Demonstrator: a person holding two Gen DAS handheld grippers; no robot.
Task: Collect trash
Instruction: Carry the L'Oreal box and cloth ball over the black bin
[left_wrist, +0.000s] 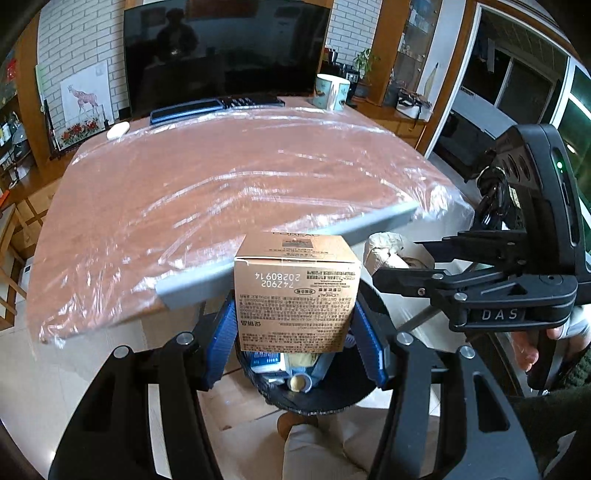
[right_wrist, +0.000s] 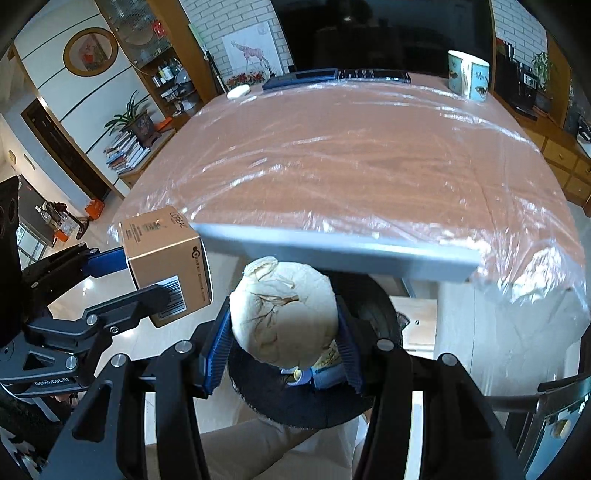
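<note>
A brown cardboard box (left_wrist: 297, 291) with printed text sits between the blue pads (left_wrist: 223, 339) of my left gripper (left_wrist: 297, 343), which is shut on it. Just below it is a dark round bin (left_wrist: 314, 402) holding cartons and other trash. My right gripper (right_wrist: 283, 350) is shut on a pale crumpled paper ball (right_wrist: 284, 317), held over the same bin (right_wrist: 295, 402). Both loads hang in front of the table's near edge. In the left wrist view, the right gripper (left_wrist: 402, 258) shows at the right with the paper ball (left_wrist: 384, 249). In the right wrist view, the left gripper (right_wrist: 144, 277) and its box (right_wrist: 166, 258) show at the left.
A reddish table (left_wrist: 221, 177) wrapped in clear plastic stretches ahead, with a grey strip (right_wrist: 332, 251) along its near edge. At its far end stand a patterned mug (right_wrist: 468, 75), a dark screen (left_wrist: 225, 55), a blue book (left_wrist: 184, 110) and a small white object (left_wrist: 118, 130). A person's pale trouser leg (left_wrist: 325, 450) is under the bin.
</note>
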